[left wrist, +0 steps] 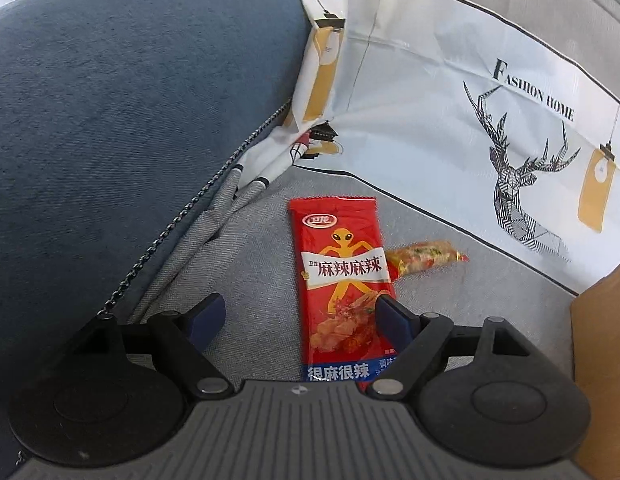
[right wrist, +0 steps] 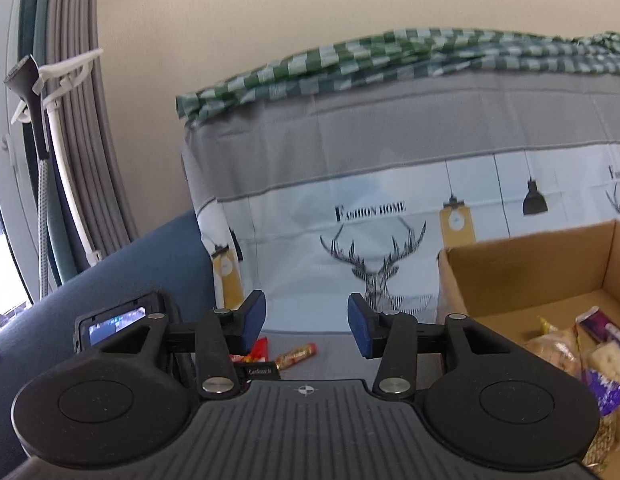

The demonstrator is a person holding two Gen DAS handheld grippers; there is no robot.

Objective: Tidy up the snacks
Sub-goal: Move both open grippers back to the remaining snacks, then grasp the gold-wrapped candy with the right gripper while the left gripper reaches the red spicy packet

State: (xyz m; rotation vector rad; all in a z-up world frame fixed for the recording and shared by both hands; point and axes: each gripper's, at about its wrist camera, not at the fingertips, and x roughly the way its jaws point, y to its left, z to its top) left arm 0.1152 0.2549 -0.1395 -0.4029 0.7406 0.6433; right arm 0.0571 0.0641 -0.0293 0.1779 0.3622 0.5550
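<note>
A red snack packet (left wrist: 342, 280) with an orange figure lies flat on the grey seat cover (left wrist: 261, 248). A small orange-yellow wrapped snack (left wrist: 424, 258) lies just right of it. My left gripper (left wrist: 299, 312) hovers over the packet's lower half, open, its right finger (left wrist: 394, 318) over the packet's right edge and nothing between the pads. In the right wrist view, my right gripper (right wrist: 305, 322) is open and empty in the air. Below it the red packet (right wrist: 257, 354) and the wrapped snack (right wrist: 295, 356) show. A cardboard box (right wrist: 522, 268) at the right holds several snack packs (right wrist: 598, 364).
A dark blue cushion (left wrist: 129, 120) rises to the left of the snacks. The printed deer cover (left wrist: 470, 128) drapes the sofa back behind them. The cardboard box's corner (left wrist: 602, 360) stands at the right. A green checked cloth (right wrist: 390, 60) lies on top of the backrest.
</note>
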